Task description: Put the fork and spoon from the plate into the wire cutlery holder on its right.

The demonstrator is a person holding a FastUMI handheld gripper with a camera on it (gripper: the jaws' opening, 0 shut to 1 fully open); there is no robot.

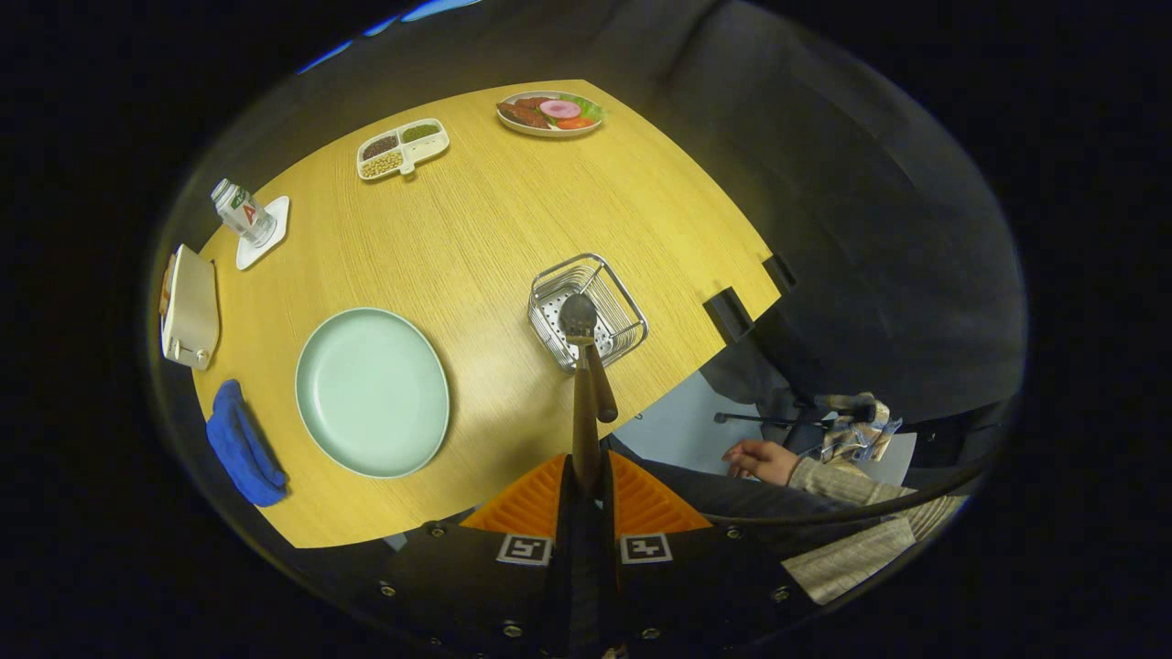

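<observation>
**Spoon held over the holder**

The gripper (586, 476) is clamped on the wooden handle of the spoon (580, 320), whose bowl hangs above the wire holder (588, 309). A second handle, probably the fork (602, 389), leans out of the holder. Left of the holder sits the bare plate (372, 392).

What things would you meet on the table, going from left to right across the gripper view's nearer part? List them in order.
Blue cloth → pale green plate → spoon, gripped between the gripper's fingers, its bowl over the wire cutlery holder.
</observation>
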